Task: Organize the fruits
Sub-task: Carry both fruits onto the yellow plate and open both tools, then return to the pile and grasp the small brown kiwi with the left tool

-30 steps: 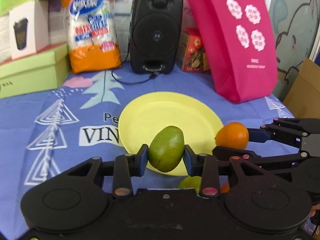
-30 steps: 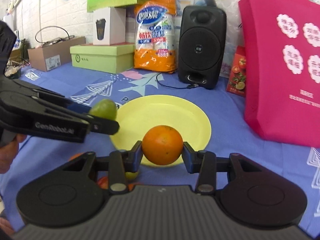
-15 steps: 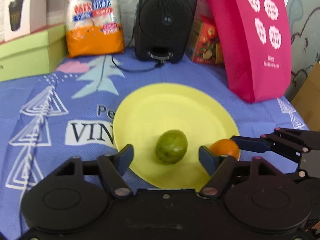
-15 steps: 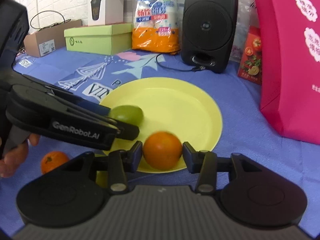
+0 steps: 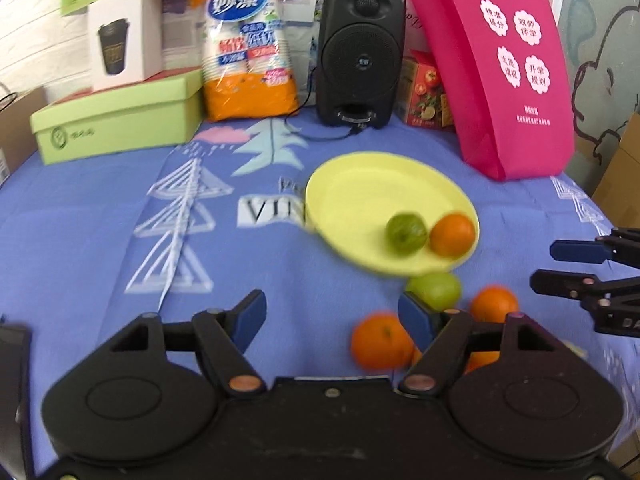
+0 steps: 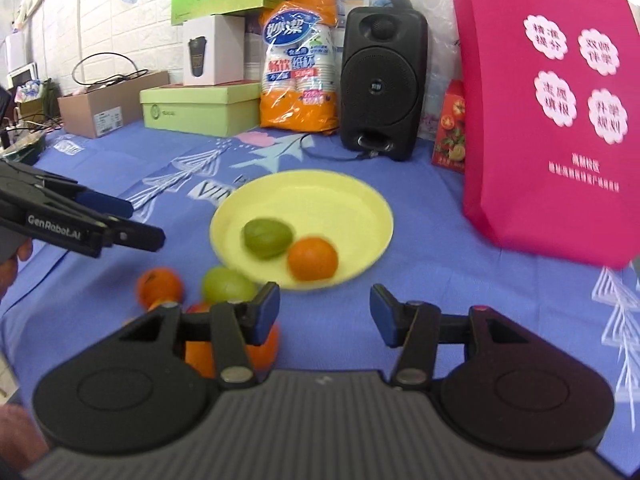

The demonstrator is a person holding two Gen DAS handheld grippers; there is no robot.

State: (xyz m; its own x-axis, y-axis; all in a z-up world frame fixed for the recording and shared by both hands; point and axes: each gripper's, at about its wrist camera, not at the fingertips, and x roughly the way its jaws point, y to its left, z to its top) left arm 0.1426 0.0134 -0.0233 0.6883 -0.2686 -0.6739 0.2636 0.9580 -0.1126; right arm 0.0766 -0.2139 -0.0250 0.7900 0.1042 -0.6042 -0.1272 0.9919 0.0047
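A yellow plate (image 5: 360,184) (image 6: 320,196) on the blue cloth holds a green fruit (image 5: 405,232) (image 6: 267,238) and an orange (image 5: 453,234) (image 6: 313,259) side by side near its front rim. In front of the plate lie another green fruit (image 5: 434,289) (image 6: 228,285) and several oranges (image 5: 380,340) (image 6: 160,286). My left gripper (image 5: 332,316) is open and empty, left of the loose fruit. My right gripper (image 6: 324,308) is open and empty, just in front of the plate; it also shows in the left wrist view (image 5: 576,264).
At the back stand a black speaker (image 5: 360,52), a pink bag (image 5: 508,68), an orange-and-white pack of cups (image 5: 248,48), a green box (image 5: 116,120) and a small red carton (image 5: 424,92). A cardboard box (image 6: 108,104) sits at far left.
Both grippers let go of their fruit onto the plate, opened and pulled back. The green fruit and the orange now lie on the plate; the left gripper has moved left.
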